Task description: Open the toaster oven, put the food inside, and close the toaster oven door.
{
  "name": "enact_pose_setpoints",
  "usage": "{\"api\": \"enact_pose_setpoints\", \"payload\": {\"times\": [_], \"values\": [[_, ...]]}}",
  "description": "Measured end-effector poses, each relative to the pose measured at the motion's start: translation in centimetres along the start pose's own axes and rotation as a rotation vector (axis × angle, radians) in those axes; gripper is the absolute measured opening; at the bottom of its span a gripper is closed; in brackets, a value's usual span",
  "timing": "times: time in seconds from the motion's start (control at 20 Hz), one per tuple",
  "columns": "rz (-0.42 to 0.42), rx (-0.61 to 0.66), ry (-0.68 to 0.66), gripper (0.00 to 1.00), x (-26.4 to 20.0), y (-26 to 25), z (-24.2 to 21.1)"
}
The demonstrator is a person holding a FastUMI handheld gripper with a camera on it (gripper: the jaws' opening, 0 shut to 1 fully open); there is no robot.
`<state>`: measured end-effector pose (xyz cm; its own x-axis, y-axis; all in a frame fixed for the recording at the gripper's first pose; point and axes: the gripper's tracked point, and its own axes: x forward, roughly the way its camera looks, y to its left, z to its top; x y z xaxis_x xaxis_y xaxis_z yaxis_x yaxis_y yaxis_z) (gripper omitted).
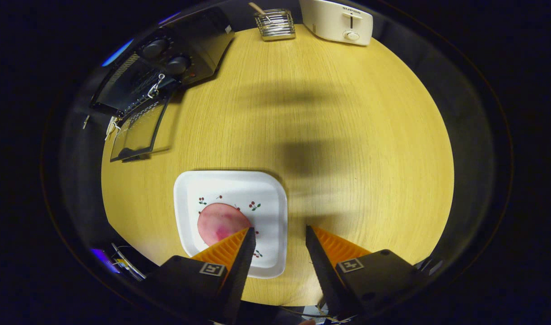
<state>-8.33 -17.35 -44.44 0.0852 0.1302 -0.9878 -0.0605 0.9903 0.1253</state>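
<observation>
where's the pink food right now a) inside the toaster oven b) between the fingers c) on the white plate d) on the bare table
c: the pink food lies on the white plate, partly behind one finger of the open gripper, while the toaster oven stands far beyond with its door down.

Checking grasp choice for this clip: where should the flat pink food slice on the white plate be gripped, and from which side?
Grip the pink round food slice at its near edge, from above. It lies flat on the white square plate; the open hand-held gripper sits beside it.
</observation>
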Motion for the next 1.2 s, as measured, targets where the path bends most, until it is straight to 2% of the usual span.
{"api": "enact_pose_setpoints", "payload": {"times": [0.05,0.2,0.25,0.3,0.35,0.65,0.95,1.2], "values": [[0.044,-0.007,-0.008,0.61,0.2,0.6,0.4],[0.081,0.039,0.022,0.18,0.0,-0.3,0.3],[0.119,0.046,0.031,0.10,0.2,-0.2,0.2],[0.157,0.063,0.046,0.10,0.3,-0.1,0.0],[0.203,0.081,0.048,0.05,0.6,0.1,-0.2],[0.426,0.286,0.016,0.05,-0.9,0.3,-0.3],[0.501,0.375,-0.060,0.05,-4.5,1.3,-1.6],[0.571,0.538,-0.144,0.05,-8.1,7.8,-1.1]]}}
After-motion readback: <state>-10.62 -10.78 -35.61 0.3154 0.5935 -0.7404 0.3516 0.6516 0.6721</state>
